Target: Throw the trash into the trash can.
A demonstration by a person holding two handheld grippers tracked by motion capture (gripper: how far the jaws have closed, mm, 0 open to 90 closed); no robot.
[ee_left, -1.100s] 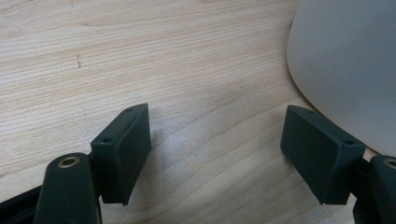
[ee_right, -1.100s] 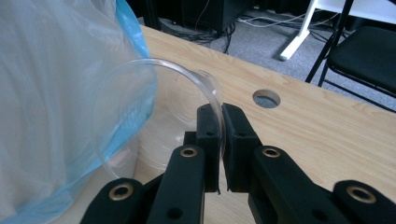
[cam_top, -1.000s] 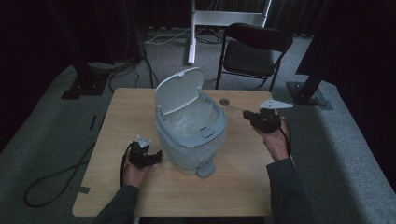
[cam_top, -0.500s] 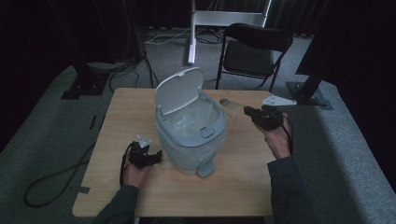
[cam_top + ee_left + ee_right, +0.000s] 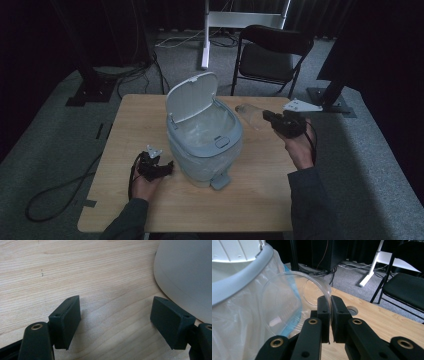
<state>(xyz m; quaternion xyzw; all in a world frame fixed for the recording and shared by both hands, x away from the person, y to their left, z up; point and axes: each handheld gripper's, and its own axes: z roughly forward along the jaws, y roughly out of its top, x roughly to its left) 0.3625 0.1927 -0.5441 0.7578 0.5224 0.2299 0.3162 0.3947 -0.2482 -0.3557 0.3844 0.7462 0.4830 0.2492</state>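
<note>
Wooden table (image 5: 150, 120), one clear plastic cup (image 5: 294, 302) pinched by its rim in my right gripper (image 5: 329, 315): carry level over the open bin (image 5: 202, 145) at my left before releasing.

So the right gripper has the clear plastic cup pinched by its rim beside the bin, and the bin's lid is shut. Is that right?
Not quite: the lid of the bin stands open, tipped up at the back, as the high view shows. The rest holds: the right gripper has its jaws closed on the rim of the clear plastic cup beside the bin.
</note>
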